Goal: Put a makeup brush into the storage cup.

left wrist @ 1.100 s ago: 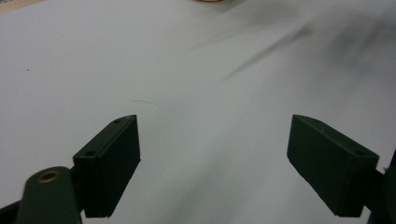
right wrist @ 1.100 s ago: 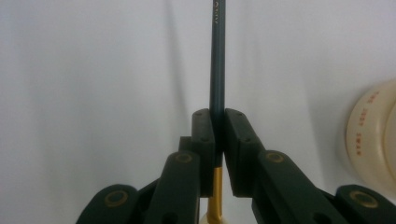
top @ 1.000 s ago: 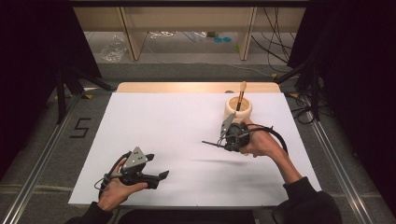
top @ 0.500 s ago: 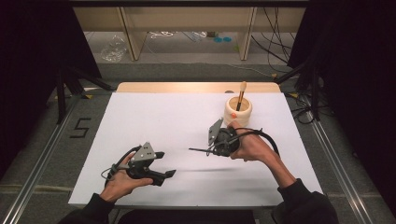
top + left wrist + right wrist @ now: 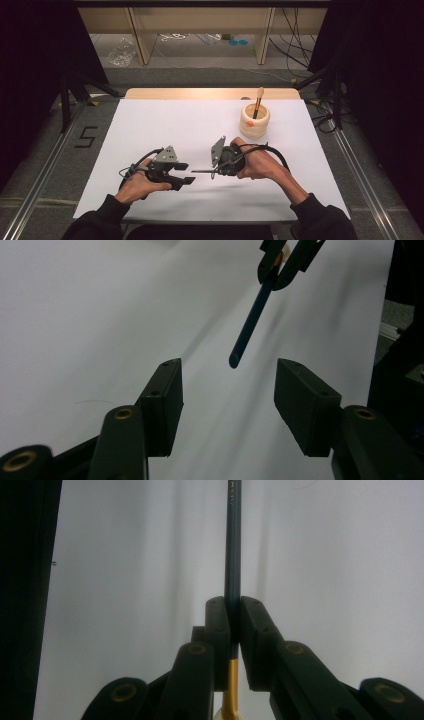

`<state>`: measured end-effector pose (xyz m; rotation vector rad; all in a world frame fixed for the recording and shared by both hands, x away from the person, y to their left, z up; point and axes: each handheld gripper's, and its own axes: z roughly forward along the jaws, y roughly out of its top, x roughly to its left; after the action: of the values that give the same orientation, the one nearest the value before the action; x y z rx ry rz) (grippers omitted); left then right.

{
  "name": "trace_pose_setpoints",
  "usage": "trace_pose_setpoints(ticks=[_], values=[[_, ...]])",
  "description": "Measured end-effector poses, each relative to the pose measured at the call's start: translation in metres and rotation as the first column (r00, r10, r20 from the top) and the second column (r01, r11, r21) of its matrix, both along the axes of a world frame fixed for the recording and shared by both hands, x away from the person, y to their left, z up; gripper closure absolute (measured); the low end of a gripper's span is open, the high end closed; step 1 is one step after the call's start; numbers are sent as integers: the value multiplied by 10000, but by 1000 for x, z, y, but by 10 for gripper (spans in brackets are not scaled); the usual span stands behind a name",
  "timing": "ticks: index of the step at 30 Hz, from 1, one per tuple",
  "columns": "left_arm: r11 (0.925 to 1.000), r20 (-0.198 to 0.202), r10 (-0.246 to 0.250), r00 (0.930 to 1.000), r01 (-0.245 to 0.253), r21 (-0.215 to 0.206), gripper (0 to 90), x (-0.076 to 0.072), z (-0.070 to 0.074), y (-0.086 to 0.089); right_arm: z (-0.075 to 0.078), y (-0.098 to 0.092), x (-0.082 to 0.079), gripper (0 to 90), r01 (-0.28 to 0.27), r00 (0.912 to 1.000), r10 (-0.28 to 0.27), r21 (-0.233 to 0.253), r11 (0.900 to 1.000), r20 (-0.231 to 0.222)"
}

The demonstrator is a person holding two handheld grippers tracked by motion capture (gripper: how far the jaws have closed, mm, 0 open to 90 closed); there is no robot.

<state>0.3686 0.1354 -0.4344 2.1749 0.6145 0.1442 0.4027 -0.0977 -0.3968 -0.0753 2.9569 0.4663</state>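
The white table [image 5: 150,130] is a broad, matte sheet with a pale wooden strip along its far edge, and the work hangs above its near half, about midway between the left and right edges. Toward the far right corner stands a cream holder [image 5: 254,121] — squat, round, ribbed like stacked rings — with a tan-handled brush [image 5: 258,101] leaning out of it. The right gripper [image 5: 232,622] has its jaws pressed on a slim brush handle [image 5: 233,540]: a thin, straight, smooth dark blue-grey rod, round in section, which turns to a glossy gold ferrule just behind the pads. In the left gripper view the same handle slants down from the top, its blunt free end hanging between the spread jaws of the left gripper [image 5: 227,405] without touching either one; the pads are flat, matte black blocks with small screw holes. The step in hand looks like a pass from right to left — to do it well, the left hand should come forward until a good length of the rod lies between the pads, line them square to it, and close near the middle of each pad rather than at the tips. The rod is smooth and thin, so a skewed pinch may let it twist; the right gripper should let go only once the left is firmly closed.
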Motion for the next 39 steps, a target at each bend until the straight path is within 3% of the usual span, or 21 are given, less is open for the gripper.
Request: trace_pose_setpoints(ticks=[2, 4, 5, 7, 8, 10, 11, 21, 24, 25, 31, 33, 34, 35, 36, 39], values=[[9996, -61, -152, 9999, 153, 233, 478, 1, -1, -3, -1, 2, 1, 832, -439, 9989, 438, 73, 9990, 159], [9990, -136, -261, 9996, 266, 358, 509, 2, -1, -7, -1, 4, -1, 833, -418, 9991, 418, 36, 9991, 60], [9985, -129, -322, 9994, 327, 431, 523, 2, -1, -8, -1, 4, 0, 832, -595, 9978, 597, -78, 9982, 297], [9977, -128, -443, 9989, 449, 510, 554, 3, -1, -10, -3, 6, -1, 833, -530, 9985, 530, -11, 9986, 104], [9980, -166, -428, 9989, 435, 466, 582, 2, -1, -12, -4, 7, 1, 832, -788, 9965, 793, -191, 9967, 276], [9961, -77, -555, 9984, 559, 681, 593, 3, -1, -13, -5, 8, -1, 832, -621, 9979, 623, -86, 9980, 155], [9970, -112, -522, 9986, 528, 571, 612, 3, -1, -15, -5, 9, 0, 832, -784, 9963, 790, -182, 9968, 335], [9844, -487, -1199, 9916, 1251, 1235, 714, 5, -4, -22, -8, 16, -4, 832, -1255, 9914, 1266, -339, 9915, 338], [9851, -497, -1200, 9915, 1251, 1179, 729, 6, -4, -24, -9, 17, -3, 832, -1393, 9893, 1407, -369, 9896, 378], [9856, -521, -1173, 9917, 1227, 1166, 733, 5, -5, -24, -10, 18, -5, 832, -1257, 9918, 1263, -260, 9917, 205], [9801, -550, -1402, 9886, 1465, 1340, 775, 8, -6, -24, -11, 20, -6, 832, -1259, 9917, 1266, -307, 9916, 216], [9830, -661, -1308, 9892, 1381, 1212, 783, 7, -6, -25, -12, 22, -7, 833, -1306, 9909, 1317, -392, 9907, 274], [9841, -760, -1320, 9883, 1398, 1093, 783, 7, -7, -26, -11, 21, -10, 832, -946, 9953, 956, -637, 9935, 129], [9827, -781, -1404, 9870, 1486, 1104, 788, 7, -8, -26, -13, 23, -7, 832, -1337, 9905, 1350, -442, 9900, 279], [9794, -739, -1516, 9857, 1599, 1232, 790, 8, -8, -26, -13, 24, -7, 832, -1372, 9900, 1384, -431, 9896, 277], [9810, -985, -1475, 9841, 1583, 1123, 794, 8, -10, -28, -13, 25, -8, 832, -1427, 9891, 1442, -494, 9885, 281]])
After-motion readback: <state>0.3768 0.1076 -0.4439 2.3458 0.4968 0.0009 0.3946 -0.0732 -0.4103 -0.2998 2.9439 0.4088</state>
